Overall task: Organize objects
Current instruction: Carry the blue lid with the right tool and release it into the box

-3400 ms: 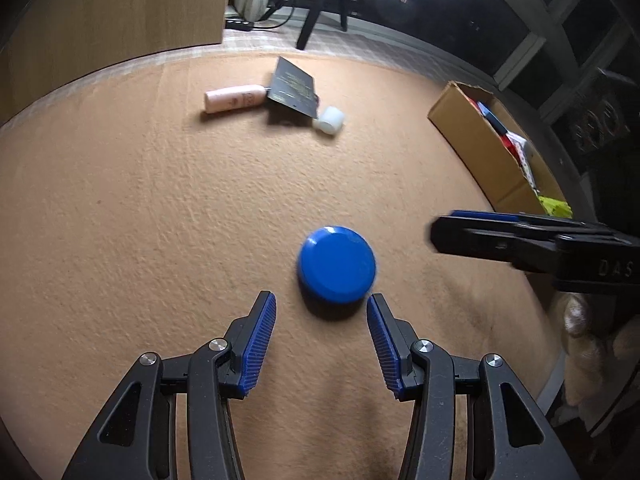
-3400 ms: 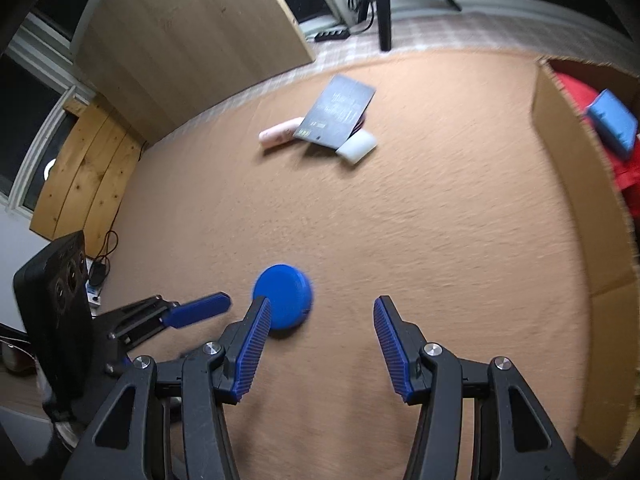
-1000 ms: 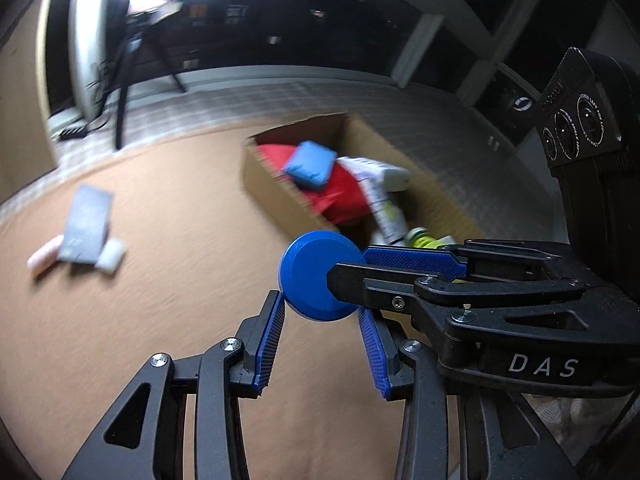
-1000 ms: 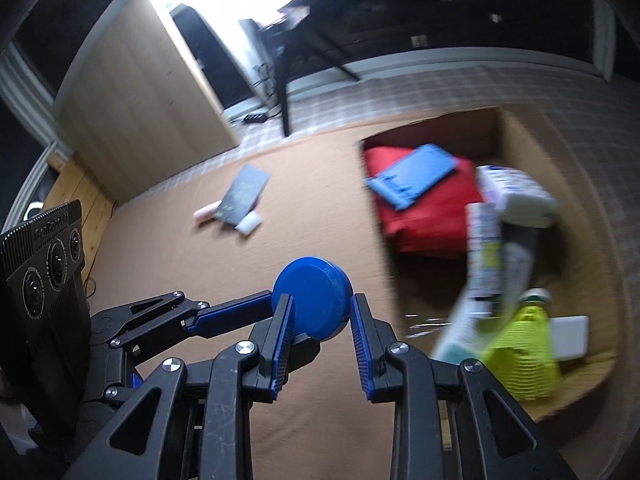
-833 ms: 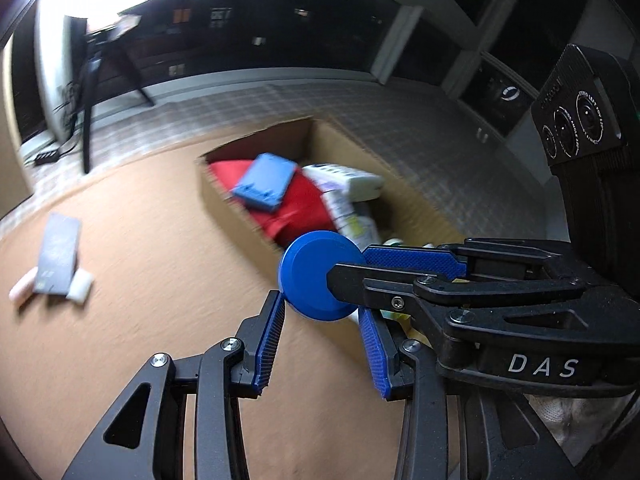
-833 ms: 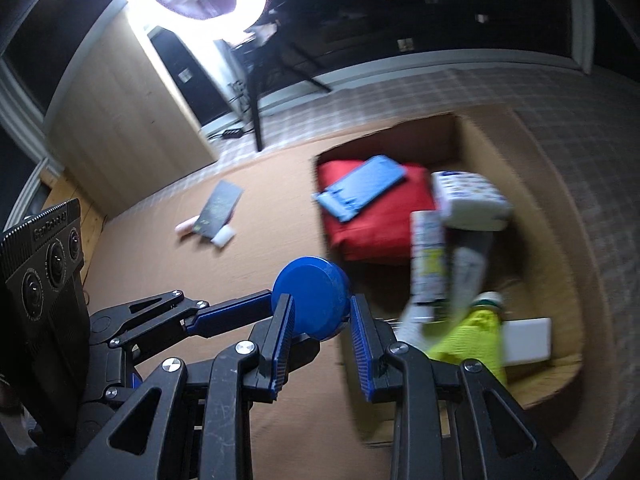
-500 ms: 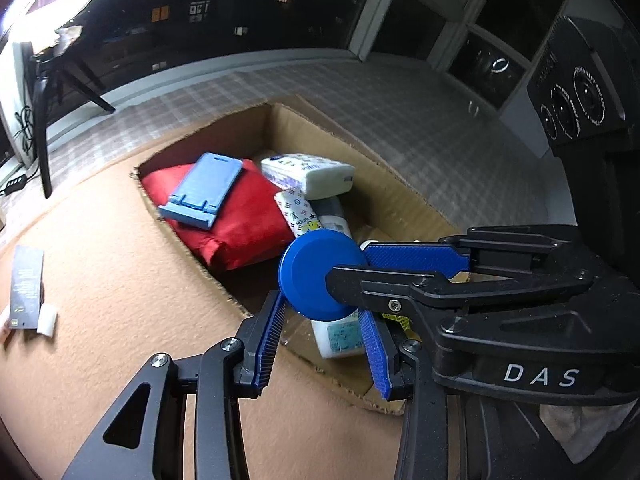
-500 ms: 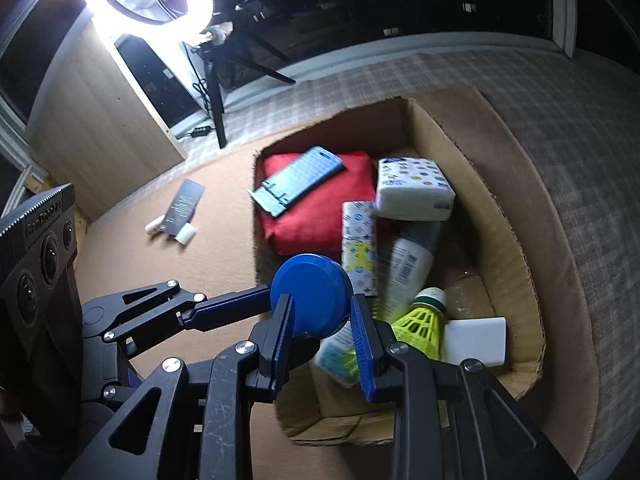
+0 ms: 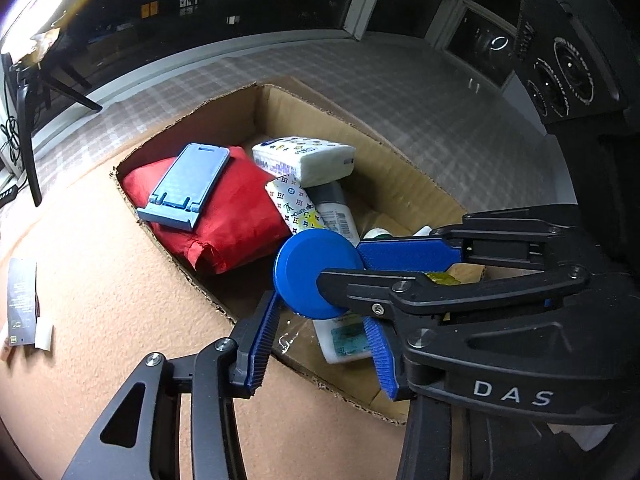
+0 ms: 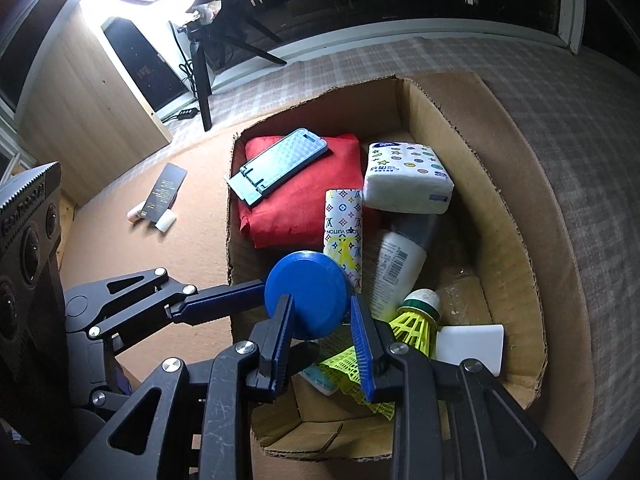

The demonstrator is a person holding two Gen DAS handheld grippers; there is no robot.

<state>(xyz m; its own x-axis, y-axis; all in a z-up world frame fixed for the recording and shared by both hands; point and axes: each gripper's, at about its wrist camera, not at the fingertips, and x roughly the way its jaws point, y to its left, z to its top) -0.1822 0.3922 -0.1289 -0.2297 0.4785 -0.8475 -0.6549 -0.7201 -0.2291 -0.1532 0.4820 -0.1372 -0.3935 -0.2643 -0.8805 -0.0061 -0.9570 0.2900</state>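
Observation:
A round blue disc (image 9: 304,268) (image 10: 308,292) hangs over the near end of an open cardboard box (image 9: 304,112) (image 10: 500,220). My right gripper (image 10: 320,300) (image 9: 340,264) is shut on the disc, one pad on each flat face. My left gripper (image 9: 322,312) reaches in from the other side with the disc between its fingertips. Its jaws are opening, and the pads look just off the rim. In the right wrist view one of the left fingers (image 10: 224,298) ends at the disc's left edge.
The box holds a red pouch (image 9: 224,208), a light-blue stand (image 10: 276,164), a tissue pack (image 10: 408,184), a patterned pack (image 10: 344,224), a white bottle (image 10: 396,264), yellow shuttlecocks (image 10: 416,320) and a white block (image 10: 472,344). A dark card (image 10: 164,192) lies on the tan carpet.
Both grippers carried the disc from above the carpet to over the box, which now lies right beneath. The left jaws have spread a little; the right grip is unchanged.

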